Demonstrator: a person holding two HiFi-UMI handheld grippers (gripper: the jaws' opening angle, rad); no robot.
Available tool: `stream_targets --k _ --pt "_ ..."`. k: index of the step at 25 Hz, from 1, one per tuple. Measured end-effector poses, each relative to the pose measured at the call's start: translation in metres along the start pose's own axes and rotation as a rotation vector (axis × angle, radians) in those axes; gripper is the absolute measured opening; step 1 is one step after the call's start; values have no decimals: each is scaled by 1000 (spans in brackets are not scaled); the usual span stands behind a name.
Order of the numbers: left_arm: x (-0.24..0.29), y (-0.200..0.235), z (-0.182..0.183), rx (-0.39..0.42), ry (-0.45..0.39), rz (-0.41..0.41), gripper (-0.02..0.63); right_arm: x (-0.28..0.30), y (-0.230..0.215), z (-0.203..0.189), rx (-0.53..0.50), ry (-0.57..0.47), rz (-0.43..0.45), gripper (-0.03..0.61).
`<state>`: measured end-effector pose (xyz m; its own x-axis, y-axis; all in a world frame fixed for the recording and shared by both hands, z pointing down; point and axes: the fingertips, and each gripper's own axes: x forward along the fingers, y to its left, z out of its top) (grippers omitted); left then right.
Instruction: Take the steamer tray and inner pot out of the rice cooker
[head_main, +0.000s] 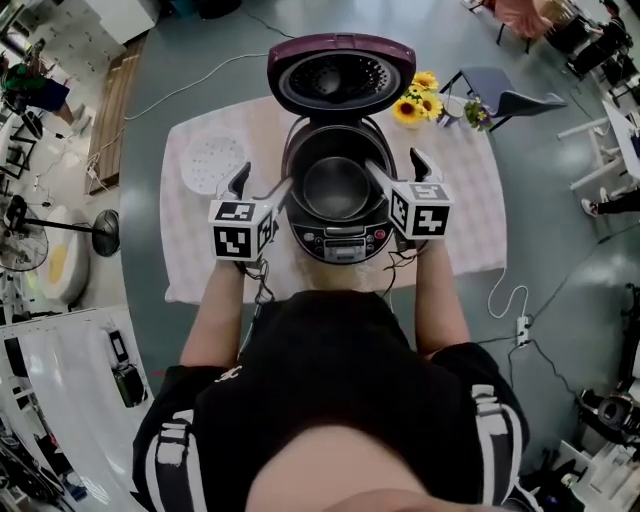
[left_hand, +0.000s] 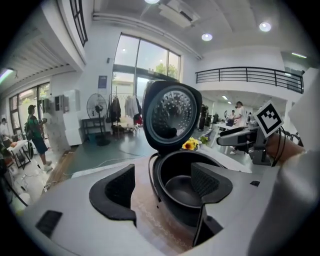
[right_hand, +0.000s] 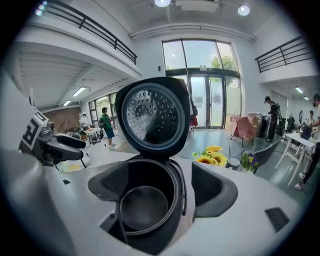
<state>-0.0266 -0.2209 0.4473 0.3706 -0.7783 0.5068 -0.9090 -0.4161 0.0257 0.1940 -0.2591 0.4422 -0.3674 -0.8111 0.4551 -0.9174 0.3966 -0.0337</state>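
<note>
1. Dark metal, the inner pot sits in the rice cooker, whose lid stands fully open. The pot looks empty.
2. White and perforated, a round disc lies on the cloth to the cooker's left. It is probably the steamer tray, already out, though it shows too small to be sure.
3. At the cooker's left side, the left gripper has its jaws spread wide. One pad is over the pot's inside and the other is outside the cooker wall, and it holds nothing.
4. On the right side, the right gripper mirrors it, with jaws apart across the rim and nothing clamped.
5. Judging by its look, the pot is rigid and thin-walled, fairly light when empty, and its smooth coating is likely slippery.
6. The best hold is the rim lip, pinched on both opposite sides at once. Each outer pad should land on the pot's lip, not on the housing.
7. The lift should go straight up and level, since a lopsided pull could wedge the pot against the cooker wall.
</note>
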Motion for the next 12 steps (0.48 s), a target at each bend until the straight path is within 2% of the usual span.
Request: stream_targets --k 5,9,12 --pt "16 -6 -22 -48 84 -68 334 12 4 -24 22 78 95 388" --pt "33 -8 -29 -147 127 -150 333 22 1 -36 108 118 198 388" --pt "43 -8 -33 -229 149 -206 333 30 -6 -44 176 142 241 388"
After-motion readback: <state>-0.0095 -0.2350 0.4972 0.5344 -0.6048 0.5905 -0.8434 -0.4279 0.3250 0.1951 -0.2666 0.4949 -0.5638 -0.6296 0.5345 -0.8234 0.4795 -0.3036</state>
